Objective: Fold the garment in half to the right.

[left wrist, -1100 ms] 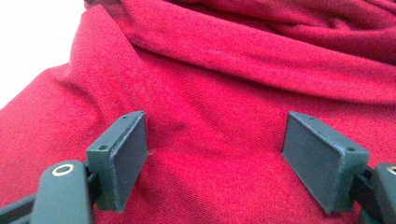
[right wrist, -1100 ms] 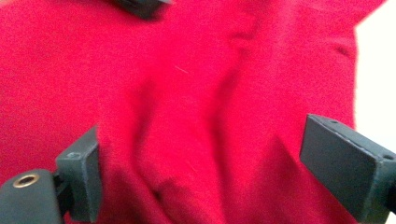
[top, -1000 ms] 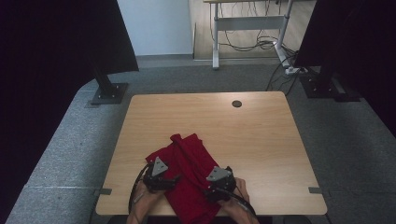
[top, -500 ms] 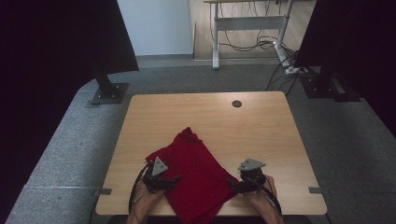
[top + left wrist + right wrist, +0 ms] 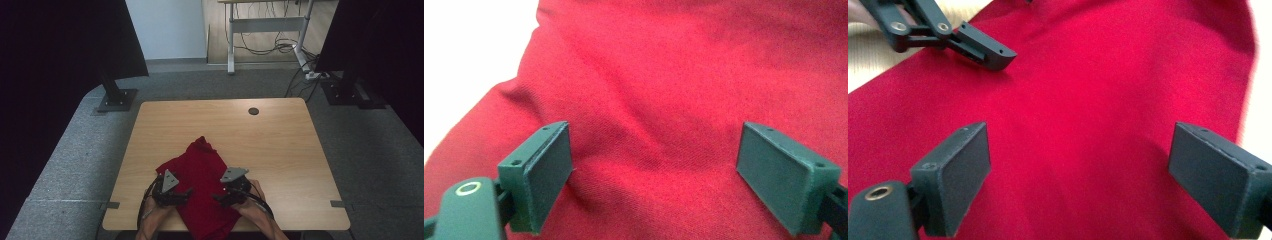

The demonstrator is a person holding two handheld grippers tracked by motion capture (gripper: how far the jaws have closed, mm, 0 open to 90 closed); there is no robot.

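Note:
A red cloth [image 5: 202, 172] lies crumpled on the near middle of the wooden table [image 5: 280, 145], its lower end hanging over the front edge. My left gripper [image 5: 188, 193] rests at the cloth's left side, pointing right. Its jaws have just been opening. In the left gripper view the left gripper [image 5: 656, 150] stands open over the wrinkled red cloth [image 5: 674, 75], its pads pressing on nothing. My right gripper [image 5: 216, 197] is at the cloth's right side, pointing left. In the right gripper view the right gripper [image 5: 1083, 150] is open above the red cloth [image 5: 1108, 80], with the left gripper's jaw tip farther off.
A small dark round grommet [image 5: 253, 111] sits in the table near its far edge. Black stands [image 5: 116, 97] flank the table on the grey carpet. A desk frame with cables [image 5: 270, 35] stands behind. The table's far half is bare wood.
My right gripper swung out to the right with the cloth's edge, then came back left onto the cloth. The cloth now lies wider than a second ago. The left hand stayed put.

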